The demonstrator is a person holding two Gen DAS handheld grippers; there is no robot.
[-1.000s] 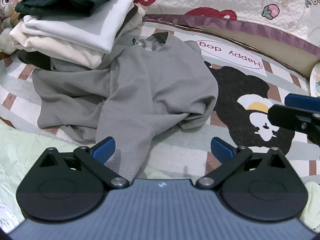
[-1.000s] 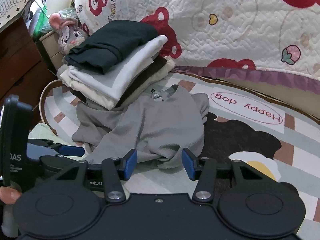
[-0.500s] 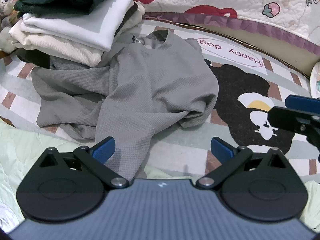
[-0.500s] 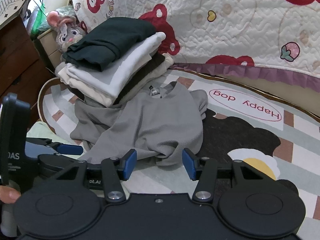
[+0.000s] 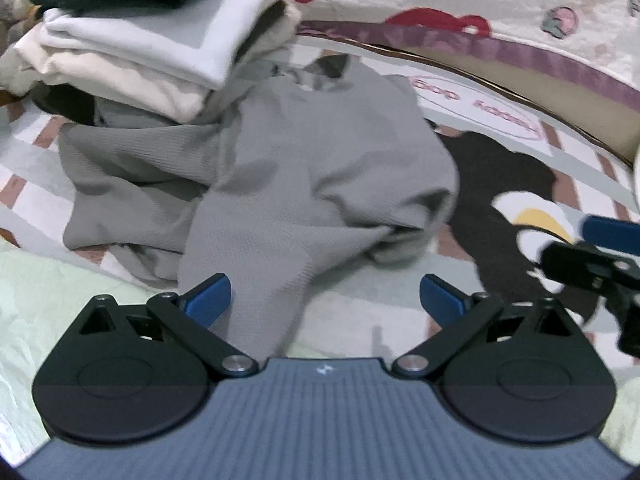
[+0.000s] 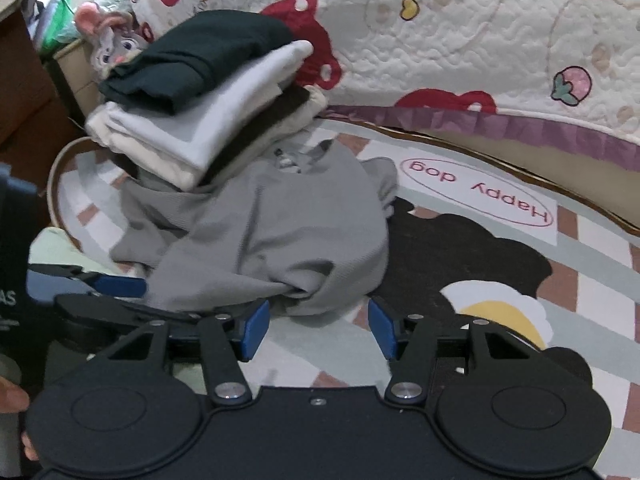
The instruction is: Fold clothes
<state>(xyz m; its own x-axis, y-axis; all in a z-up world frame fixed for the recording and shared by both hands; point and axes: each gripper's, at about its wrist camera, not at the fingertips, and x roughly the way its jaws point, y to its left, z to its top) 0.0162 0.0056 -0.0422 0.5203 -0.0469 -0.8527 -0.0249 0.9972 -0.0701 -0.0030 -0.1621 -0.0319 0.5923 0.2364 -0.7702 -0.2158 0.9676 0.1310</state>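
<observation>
Underneath everything lies a play mat (image 6: 600,280) with pale stripes, a black cartoon dog and an upside-down "Happy dog" label, and beyond it hangs a white quilted cover (image 6: 460,40) printed with red bears and strawberries. Ahead of both tools and to their left rises a stack of folded clothes (image 6: 200,92): a dark green piece on top, white and cream pieces below, a dark layer lower down. The grey shirt (image 5: 304,168) sprawls crumpled on the mat directly ahead of the left hand-held gripper (image 5: 324,298), its far edge tucked under the stack; the fabric is a fine waffle knit, the neckline with its tag faces away, and one sleeve trails toward the tool, its cuff end lying between the blue fingers and brushing past the left one. That tool is spread wide and grips nothing. The right hand-held gripper (image 6: 318,326) likewise stands open and empty, with the shirt's bunched near hem just ahead of its fingertips. In the right wrist view, a plush rabbit toy (image 6: 108,36) peeks out behind the stack.
</observation>
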